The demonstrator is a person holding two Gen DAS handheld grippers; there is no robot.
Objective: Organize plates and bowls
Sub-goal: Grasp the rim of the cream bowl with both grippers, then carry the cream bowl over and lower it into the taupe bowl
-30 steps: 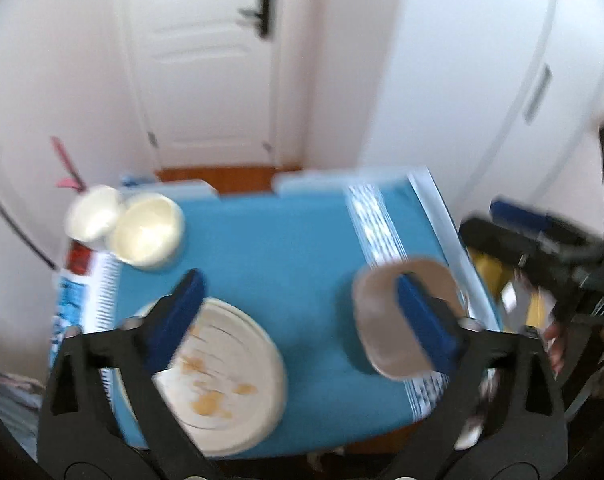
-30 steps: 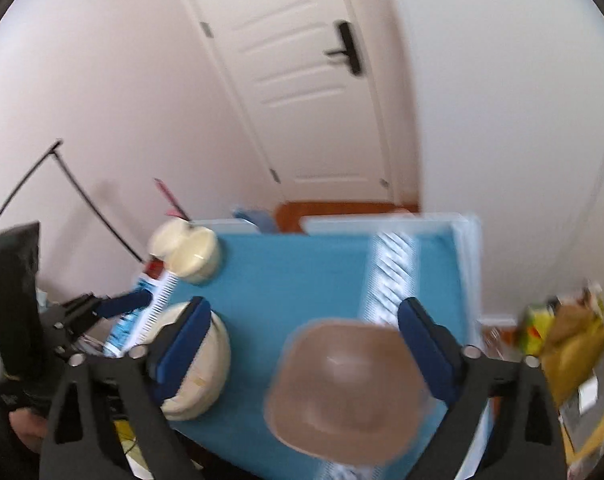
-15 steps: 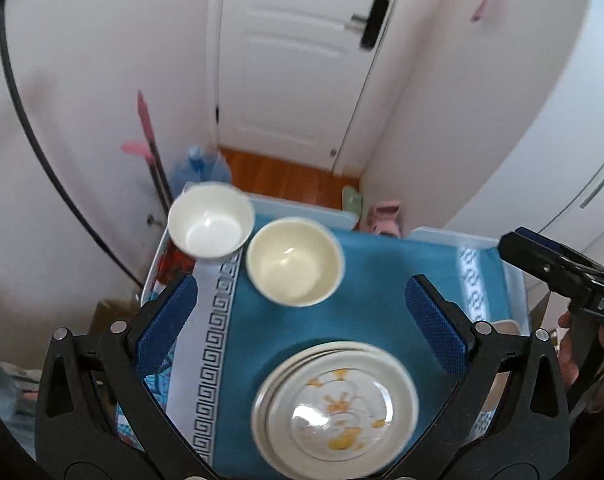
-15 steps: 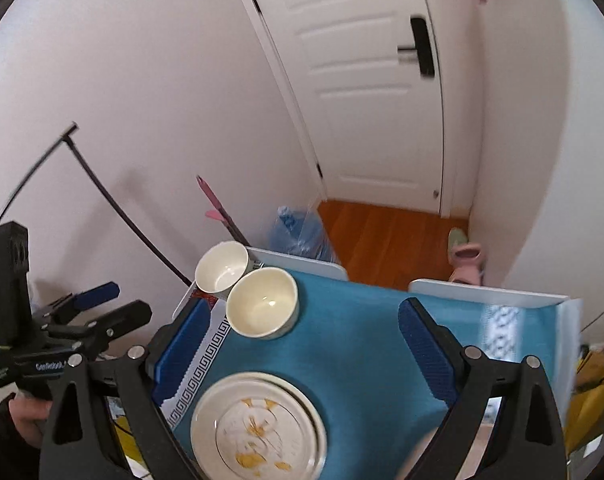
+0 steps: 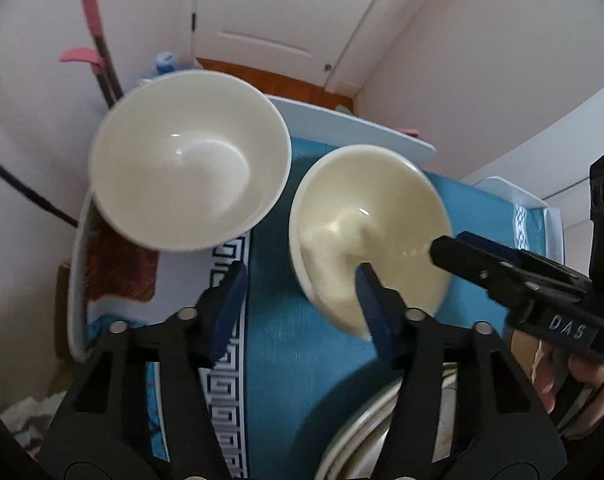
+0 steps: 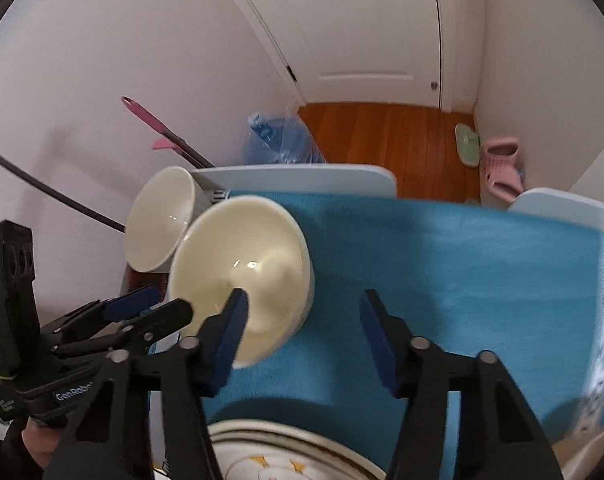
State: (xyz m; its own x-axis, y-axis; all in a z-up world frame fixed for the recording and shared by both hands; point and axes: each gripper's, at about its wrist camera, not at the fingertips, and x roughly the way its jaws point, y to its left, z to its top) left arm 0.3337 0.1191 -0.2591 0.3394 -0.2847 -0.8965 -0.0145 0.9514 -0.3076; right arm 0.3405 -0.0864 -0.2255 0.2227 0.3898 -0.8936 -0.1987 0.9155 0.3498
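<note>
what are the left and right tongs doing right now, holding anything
left tongs: open, just been closing, holding nothing; one pad overlaps the cream bowl.
right tongs: open, just been closing, holding nothing, only blue cloth between the pads.

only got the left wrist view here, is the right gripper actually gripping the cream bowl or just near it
observer: Not gripping. In the right wrist view the right gripper is open. Its fingers have just been closing, one in front of the cream bowl, the other over the blue cloth.
operator: anything on the floor past the table
observer: Pink slippers by the wall and a blue water bottle against the table's far edge.
operator: is the plate clean
observer: The plate has yellow marks in its middle. I cannot tell whether they are pattern or stains.
</note>
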